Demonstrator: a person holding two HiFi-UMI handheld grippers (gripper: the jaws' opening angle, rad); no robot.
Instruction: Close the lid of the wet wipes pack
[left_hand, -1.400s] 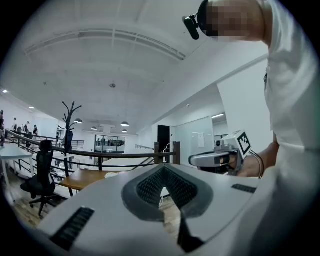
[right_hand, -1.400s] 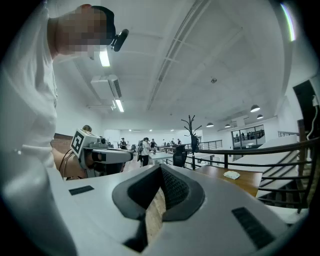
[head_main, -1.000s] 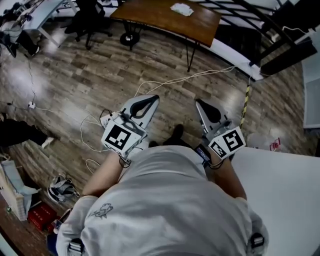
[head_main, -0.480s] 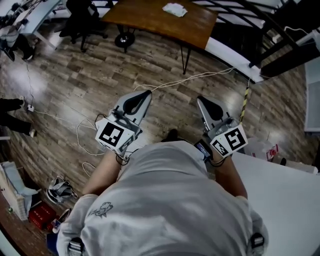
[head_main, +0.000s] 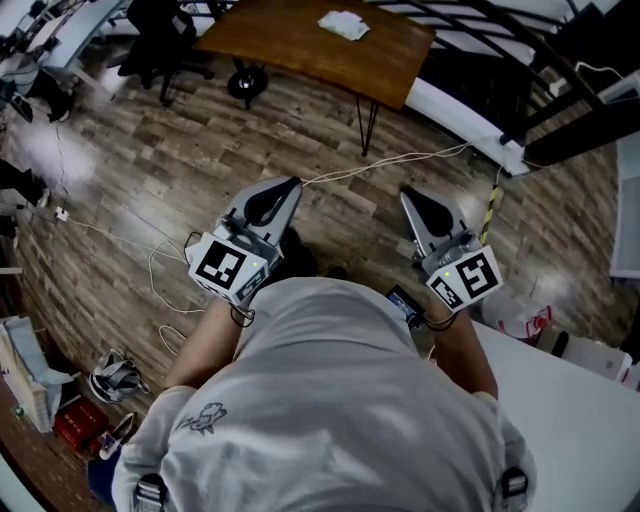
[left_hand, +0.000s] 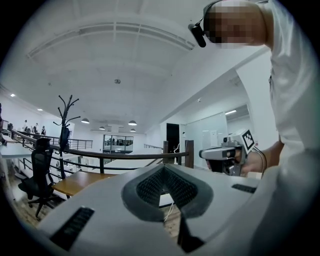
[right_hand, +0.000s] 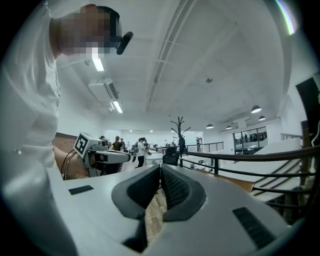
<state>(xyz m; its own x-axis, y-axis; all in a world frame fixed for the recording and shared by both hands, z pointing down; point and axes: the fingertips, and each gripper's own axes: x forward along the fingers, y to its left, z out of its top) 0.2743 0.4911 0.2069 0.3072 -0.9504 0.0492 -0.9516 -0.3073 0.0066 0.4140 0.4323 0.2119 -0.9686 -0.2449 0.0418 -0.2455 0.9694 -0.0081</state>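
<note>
Standing over a grey-brown wood-plank floor (head_main: 130, 200); the person's pale grey shirt (head_main: 330, 400) fills the lower head view.

Left gripper (head_main: 291, 184), a white and grey two-jaw tool, is held level and points away from the body; its black-and-white marker cube (head_main: 225, 268) sits at the wrist end; in the left gripper view its dark ribbed pads (left_hand: 150, 187) meet at the tips with nothing between them, only floor showing through the slot below.

Right gripper (head_main: 408, 193), same make, is held level beside it and well apart; its marker cube (head_main: 468, 278) faces up; in the right gripper view the jaws are pressed together and empty.

Neither gripper is over a work surface; both hang above bare floor.

A thin white cable (head_main: 380, 165) runs across the planks ahead of the tips; a yellow-and-black striped strip (head_main: 493, 205) lies to the right.

Brown wooden table with black hairpin legs (head_main: 300, 40) stands far ahead at the top of the head view; a small white flat packet (head_main: 343, 24) lies on its top, well apart from both grippers; too small to tell whether it is the wet wipes pack, or how any lid sits.

White table (head_main: 570, 420) corner at lower right, just beside the right forearm; black office chair (head_main: 160, 40) at upper left; black coat stand (left_hand: 64, 115) and dark railing (left_hand: 100, 152) in the left gripper view.
</note>
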